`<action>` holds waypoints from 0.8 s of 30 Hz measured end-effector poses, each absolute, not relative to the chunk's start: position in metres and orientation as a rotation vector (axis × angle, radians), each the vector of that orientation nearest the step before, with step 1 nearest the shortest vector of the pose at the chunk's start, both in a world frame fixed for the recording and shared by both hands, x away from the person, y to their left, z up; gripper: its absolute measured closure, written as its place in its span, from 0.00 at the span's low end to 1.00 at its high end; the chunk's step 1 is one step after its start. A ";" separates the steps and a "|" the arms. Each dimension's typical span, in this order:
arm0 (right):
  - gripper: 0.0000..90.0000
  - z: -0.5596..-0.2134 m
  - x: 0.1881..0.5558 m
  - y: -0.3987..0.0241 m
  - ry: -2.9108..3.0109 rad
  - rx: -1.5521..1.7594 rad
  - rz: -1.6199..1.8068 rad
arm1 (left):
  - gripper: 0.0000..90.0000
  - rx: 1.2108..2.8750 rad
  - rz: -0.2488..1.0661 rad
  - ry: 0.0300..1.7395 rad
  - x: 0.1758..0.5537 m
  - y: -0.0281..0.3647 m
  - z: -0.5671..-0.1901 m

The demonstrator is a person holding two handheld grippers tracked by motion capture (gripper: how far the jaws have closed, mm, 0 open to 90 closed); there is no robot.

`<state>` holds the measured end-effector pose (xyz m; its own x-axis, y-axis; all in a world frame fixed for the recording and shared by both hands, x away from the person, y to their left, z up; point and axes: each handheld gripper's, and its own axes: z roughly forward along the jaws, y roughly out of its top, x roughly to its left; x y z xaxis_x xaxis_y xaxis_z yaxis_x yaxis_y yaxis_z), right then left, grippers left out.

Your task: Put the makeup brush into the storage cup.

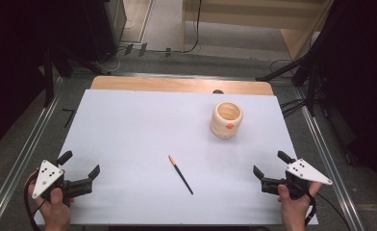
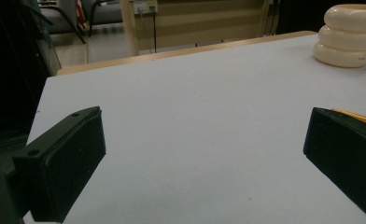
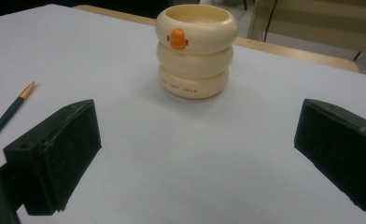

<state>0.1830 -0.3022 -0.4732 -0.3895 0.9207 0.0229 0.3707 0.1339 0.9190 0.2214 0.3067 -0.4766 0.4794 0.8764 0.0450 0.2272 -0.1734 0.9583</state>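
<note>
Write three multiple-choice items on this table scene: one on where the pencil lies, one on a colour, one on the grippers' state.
1. The pencil lies: A) inside the holder B) on the sheet between the two grippers C) off the table.
2. The mark on the cream holder is: A) orange B) green C) blue.
3. The left gripper and right gripper are: A) both open, holding nothing B) both shut C) one gripping the pencil.

Answers: B, it rests flat mid-table; A, an orange emblem faces the right gripper view; A, jaws stand wide apart.
</note>
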 end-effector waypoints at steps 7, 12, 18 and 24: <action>0.02 -0.461 0.196 -0.280 1.948 1.221 1.209 | 0.00 1.674 0.774 0.962 0.222 0.308 -0.477; 0.02 -0.456 0.210 -0.258 2.054 1.238 1.166 | 0.00 1.672 0.772 0.963 0.222 0.307 -0.477; 0.02 -0.453 0.221 -0.240 2.133 1.238 1.152 | 0.00 1.671 0.770 0.958 0.220 0.305 -0.476; 0.02 -0.448 0.233 -0.215 2.214 1.230 1.080 | 0.00 1.680 0.776 0.957 0.220 0.304 -0.475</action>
<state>0.2333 -0.2154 -0.4482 -0.5415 0.8401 0.0328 0.5433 0.3199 0.7762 0.2196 0.3043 -0.4751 0.4784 0.8768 0.0474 0.2278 -0.1761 0.9577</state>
